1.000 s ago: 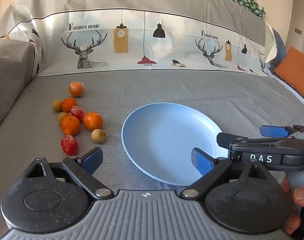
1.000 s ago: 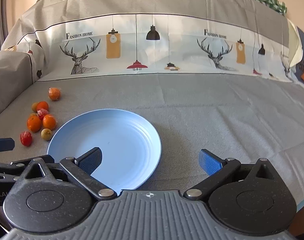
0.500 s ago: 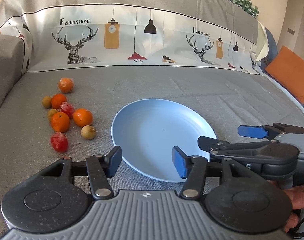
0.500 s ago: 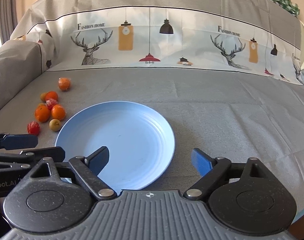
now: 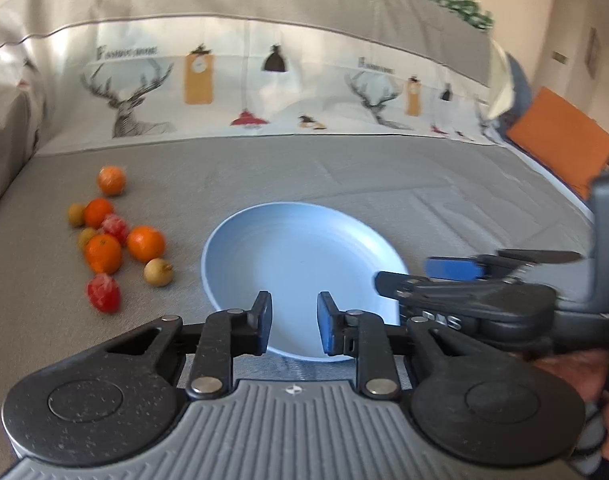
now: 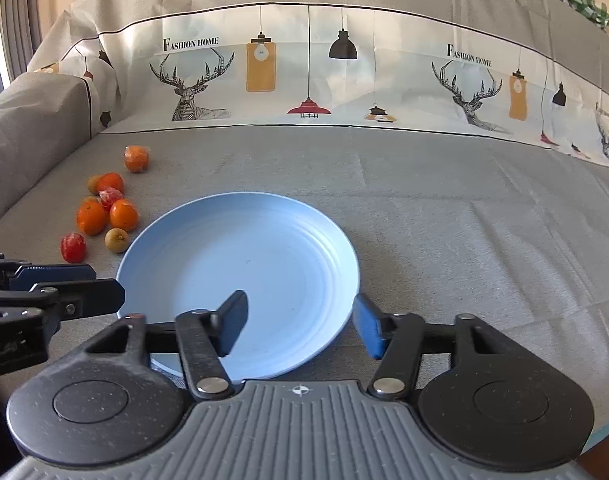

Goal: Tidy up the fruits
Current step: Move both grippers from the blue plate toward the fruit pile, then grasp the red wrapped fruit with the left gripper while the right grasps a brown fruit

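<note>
Left wrist view shows me the grey sofa cover (image 5: 344,176) first, then the blue plate (image 5: 304,252), my landmark, lying empty on it. Left of the plate sits the loose fruit: four oranges, the nearest orange (image 5: 145,243) close to the plate's left rim, small tan fruits such as the tan fruit (image 5: 158,272) just beside that rim, and a red wrapped fruit (image 5: 103,298) further left and nearer to me.

My left gripper (image 5: 292,322) hangs over the plate's near edge with its jaws closing on nothing, only a narrow gap left between them. My right gripper (image 6: 300,320) hangs over the plate's near right rim; its jaws are closing too, wider apart, with nothing between them.

Nothing is on the plate yet, so I judge the work barely begun. To do the first pick well I'd reopen the left jaws wide, swing left of the plate, straddle one outlying fruit, and squeeze gently, since round fruit will likely roll on soft cloth.
</note>
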Demonstrator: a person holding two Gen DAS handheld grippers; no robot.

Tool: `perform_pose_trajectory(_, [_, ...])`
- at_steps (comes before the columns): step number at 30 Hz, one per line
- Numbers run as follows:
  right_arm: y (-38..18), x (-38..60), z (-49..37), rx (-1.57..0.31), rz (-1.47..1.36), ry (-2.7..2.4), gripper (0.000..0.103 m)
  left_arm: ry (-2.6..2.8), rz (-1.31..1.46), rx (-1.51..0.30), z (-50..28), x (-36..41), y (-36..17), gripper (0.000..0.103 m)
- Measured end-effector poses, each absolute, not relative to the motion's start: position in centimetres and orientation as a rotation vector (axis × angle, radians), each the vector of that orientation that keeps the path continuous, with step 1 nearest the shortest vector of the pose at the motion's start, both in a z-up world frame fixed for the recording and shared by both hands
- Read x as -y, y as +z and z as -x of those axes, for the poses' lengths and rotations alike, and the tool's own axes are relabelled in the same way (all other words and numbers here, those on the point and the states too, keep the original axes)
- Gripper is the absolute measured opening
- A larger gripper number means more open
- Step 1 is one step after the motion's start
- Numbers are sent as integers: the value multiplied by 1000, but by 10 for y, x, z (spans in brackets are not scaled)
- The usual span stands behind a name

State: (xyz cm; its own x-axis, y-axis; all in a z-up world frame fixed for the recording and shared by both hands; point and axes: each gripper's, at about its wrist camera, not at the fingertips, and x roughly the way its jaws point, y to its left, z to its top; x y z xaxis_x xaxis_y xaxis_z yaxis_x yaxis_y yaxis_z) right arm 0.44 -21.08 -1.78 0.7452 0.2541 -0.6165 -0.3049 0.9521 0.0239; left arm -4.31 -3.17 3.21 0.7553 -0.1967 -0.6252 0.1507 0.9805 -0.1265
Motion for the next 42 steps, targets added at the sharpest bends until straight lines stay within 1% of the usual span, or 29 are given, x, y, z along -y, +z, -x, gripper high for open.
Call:
perform_pose_trajectory(3, [-16, 213, -5, -663, 48, 305, 56, -238, 18, -670, 49, 33, 45, 27])
perform_pose_trajectory(8, [-11, 214, -3, -653, 21, 334, 56, -295, -162, -625, 47, 28, 67, 27])
perform_pose_trajectory(10, [-11, 212, -3, -655, 23, 343, 58, -287, -221, -617, 42, 19, 70, 27])
perform_pose_trajectory(13, [-10, 211, -3, -657, 19, 344, 61, -245, -225, -613, 34, -8, 63, 27])
perform_pose_trajectory(15, [-10, 212, -3, -656, 6, 350, 62, -199, -130, -663, 27, -32, 52, 27])
perform_pose_trajectory(18, [-8, 212, -2, -655, -3, 364, 62, -120, 155, -651, 20, -80, 54, 27])
perform_pose_trajectory(22, [-9, 205, -5, -660, 1, 383, 63, -89, 340, -655, 13, -109, 49, 27])
perform_pose_trajectory(27, [-7, 193, -8, -649, -7, 426, 63, -109, 334, -711, -2, -109, 47, 27])
perform_pose_trajectory(32, [-6, 177, -11, -636, 7, 460, 63, -101, 334, -780, -13, -111, 33, 27])
perform_pose_trajectory(39, [-6, 151, -15, -622, 33, 534, 63, -54, 460, -845, -23, -134, 18, 27])
perform_pose_trajectory(42, [-6, 139, -14, -609, 64, 571, 61, -30, 524, -871, -27, -144, 12, 27])
